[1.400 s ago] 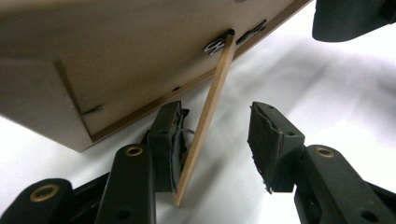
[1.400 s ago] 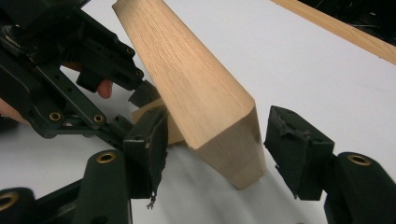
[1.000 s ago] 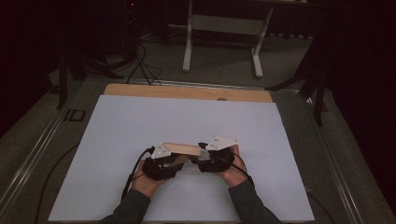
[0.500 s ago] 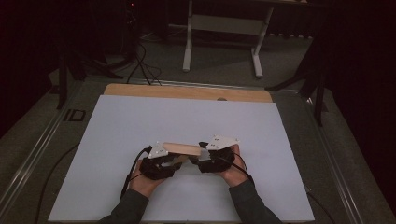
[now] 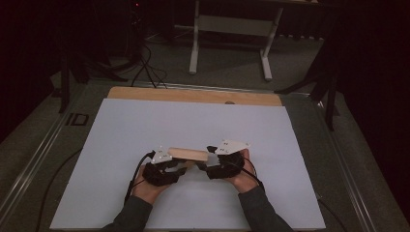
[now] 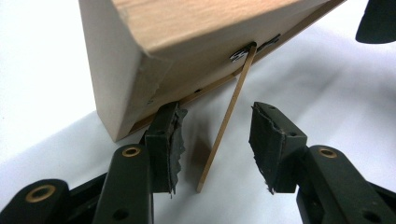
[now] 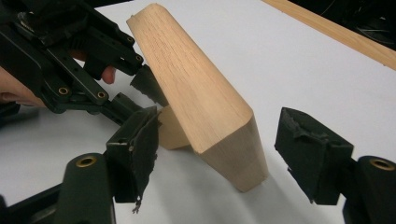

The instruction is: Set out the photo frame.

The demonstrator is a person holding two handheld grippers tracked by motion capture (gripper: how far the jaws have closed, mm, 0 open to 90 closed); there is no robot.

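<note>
Claws both apart – left claw (image 6: 215, 144), right claw (image 7: 219, 149) flank wooden block (image 5: 188, 154); white tabletop (image 5: 193, 125), dark room.

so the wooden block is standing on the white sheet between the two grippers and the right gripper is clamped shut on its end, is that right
Not quite. The right gripper is open: in the right gripper view its jaws stand apart on either side of the wooden block, touching neither face. The rest holds: the block stands on the white sheet between the two grippers.

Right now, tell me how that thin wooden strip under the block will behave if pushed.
The thin strip looks slender and flat, so it probably flexes or snaps easily. It leans unsupported under the wooden block, so a nudge likely topples it.
</note>
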